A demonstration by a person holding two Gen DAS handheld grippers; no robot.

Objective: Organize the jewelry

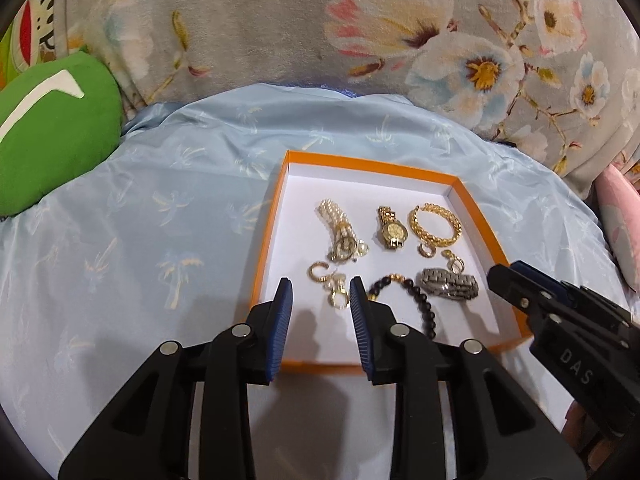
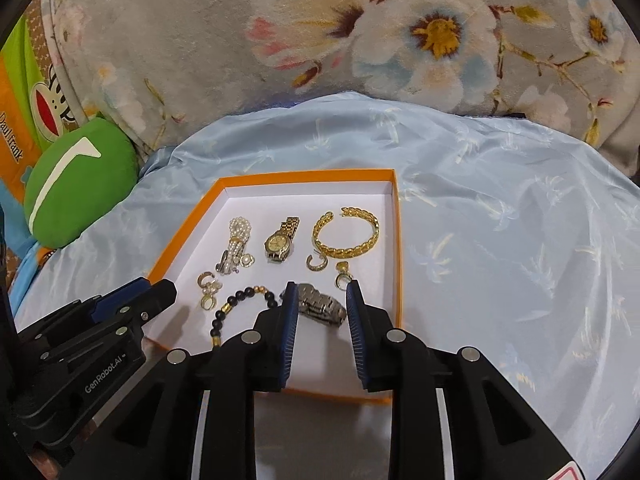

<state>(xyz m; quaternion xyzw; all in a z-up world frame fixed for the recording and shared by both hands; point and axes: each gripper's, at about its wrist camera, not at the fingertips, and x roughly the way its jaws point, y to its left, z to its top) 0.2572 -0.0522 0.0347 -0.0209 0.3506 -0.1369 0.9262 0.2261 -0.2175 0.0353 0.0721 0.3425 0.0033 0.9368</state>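
An orange-rimmed white tray point(image 1: 360, 162) point(image 2: 304, 175) lies on a pale blue cloth. It holds a pearl bracelet point(image 1: 336, 224), a gold watch point(image 1: 392, 228) point(image 2: 280, 240), a gold chain bangle point(image 1: 434, 226) point(image 2: 346, 234), a black bead bracelet point(image 1: 416, 296) point(image 2: 240, 300), a silver watch point(image 1: 448, 284) point(image 2: 322, 306) and several small gold earrings point(image 1: 334, 290). My left gripper point(image 1: 321, 286) point(image 2: 160, 288) hovers open over the tray's near left part, above the earrings. My right gripper point(image 2: 322, 288) point(image 1: 504, 276) hangs open over the silver watch, and its pads do not press on the watch.
The pale blue palm-print cloth point(image 1: 140, 220) spreads around the tray. A grey floral blanket point(image 1: 280, 32) rises behind it. A green cushion point(image 1: 52, 128) sits at the left, with an orange printed bag point(image 2: 16, 120) behind it and something pink point(image 1: 620, 216) at the right edge.
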